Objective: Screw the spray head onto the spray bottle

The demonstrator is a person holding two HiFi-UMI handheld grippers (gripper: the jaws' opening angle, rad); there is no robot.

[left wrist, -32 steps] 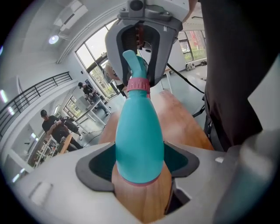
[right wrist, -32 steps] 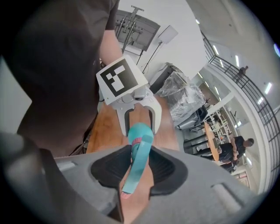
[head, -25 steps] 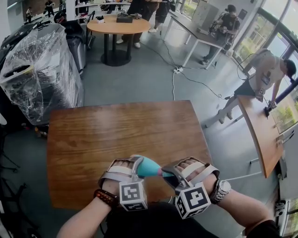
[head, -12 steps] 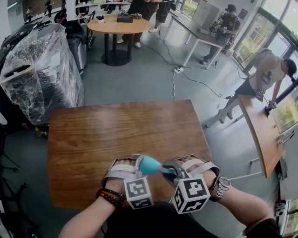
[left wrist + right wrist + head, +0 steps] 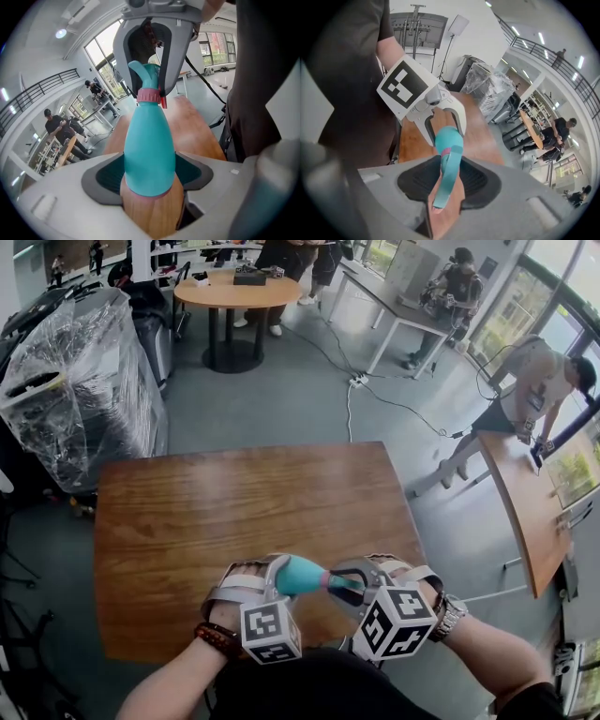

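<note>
A teal spray bottle (image 5: pixel 298 575) lies level between my two grippers, above the near edge of the wooden table (image 5: pixel 244 512). My left gripper (image 5: pixel 149 183) is shut on the bottle's wide body (image 5: pixel 149 154). A pink collar (image 5: pixel 150 95) marks the neck, and the teal spray head (image 5: pixel 146 72) sits on it. My right gripper (image 5: pixel 446 183) is shut on the spray head (image 5: pixel 446 176), its trigger pointing toward the camera. In the head view the right gripper (image 5: pixel 349 589) faces the left gripper (image 5: pixel 272 579) across the bottle.
A second wooden table (image 5: pixel 530 507) stands to the right with a person bent over it. Behind are a round table (image 5: pixel 239 292), plastic-wrapped equipment (image 5: pixel 75 381) at the left, cables on the floor (image 5: pixel 375 395) and several people.
The right gripper has rolled: its marker cube has turned and shifted slightly right. The left gripper and the bottle have stayed nearly in place.
</note>
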